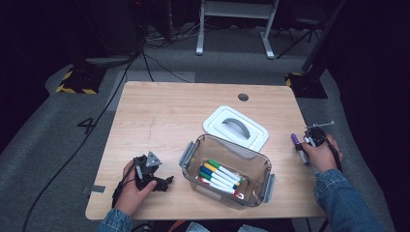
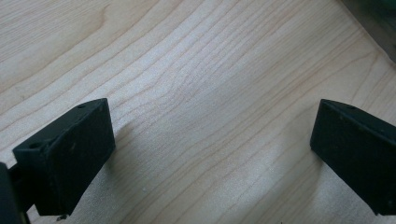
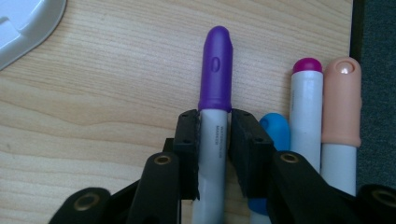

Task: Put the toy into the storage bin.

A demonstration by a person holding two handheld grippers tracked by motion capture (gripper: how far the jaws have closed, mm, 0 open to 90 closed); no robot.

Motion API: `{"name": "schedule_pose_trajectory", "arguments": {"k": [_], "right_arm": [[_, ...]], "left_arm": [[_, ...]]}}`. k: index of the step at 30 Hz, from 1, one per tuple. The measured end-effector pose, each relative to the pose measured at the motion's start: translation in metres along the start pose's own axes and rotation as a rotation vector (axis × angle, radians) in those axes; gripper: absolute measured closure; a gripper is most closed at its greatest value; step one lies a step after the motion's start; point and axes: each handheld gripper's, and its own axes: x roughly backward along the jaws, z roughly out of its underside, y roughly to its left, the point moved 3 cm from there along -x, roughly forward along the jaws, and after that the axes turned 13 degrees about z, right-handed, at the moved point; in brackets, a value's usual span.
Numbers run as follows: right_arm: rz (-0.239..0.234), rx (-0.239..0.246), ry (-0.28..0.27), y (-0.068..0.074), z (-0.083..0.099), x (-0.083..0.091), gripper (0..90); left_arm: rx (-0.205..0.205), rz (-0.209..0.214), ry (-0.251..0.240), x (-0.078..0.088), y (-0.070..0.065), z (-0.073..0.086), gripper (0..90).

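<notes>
The right gripper (image 3: 214,140) clamps a purple-capped marker (image 3: 215,93) lying at the table's (image 1: 159,111) right edge — the pickup step. Next, probably, lift it toward the clear bin (image 1: 256,159) holding markers. The left gripper (image 2: 212,154) rests with jaws apart, holding nothing.

Right gripper (image 1: 309,140) sits at the table's (image 1: 159,111) right edge on a purple marker (image 1: 299,149). Left gripper (image 1: 162,182) rests beside the clear box (image 1: 193,150) of markers (image 1: 220,176); white lid (image 1: 235,126) behind it.
</notes>
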Motion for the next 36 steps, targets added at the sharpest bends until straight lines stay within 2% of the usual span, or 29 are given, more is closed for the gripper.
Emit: {"name": "schedule_pose_trajectory", "arguments": {"k": [5,9,13,18,26,30,36], "right_arm": [[-0.007,0.003,0.012,0.0,0.0,0.002,77.2],[-0.035,-0.017,-0.005,0.0,-0.002,0.01,77.2],[-0.07,-0.02,-0.038,0.001,-0.007,0.026,77.2],[-0.115,0.007,-0.091,0.009,-0.016,0.052,77.2],[-0.196,0.062,-0.172,0.032,-0.03,0.094,77.3],[-0.24,0.111,-0.213,0.048,-0.036,0.114,77.2],[-0.305,0.199,-0.25,0.081,-0.042,0.144,77.2]], "left_arm": [[0.0,0.0,0.0,0.0,0.0,0.0,0.2],[0.0,-0.001,0.0,0.0,0.0,0.0,0.2],[0.0,0.0,0.0,0.0,0.0,0.0,0.2],[0.0,0.0,0.0,0.0,0.0,0.0,0.2],[0.0,0.0,0.0,0.0,0.0,0.0,0.2],[0.0,0.0,0.0,0.0,0.0,0.0,0.2],[0.0,0.0,0.0,0.0,0.0,0.0,0.2]]}}
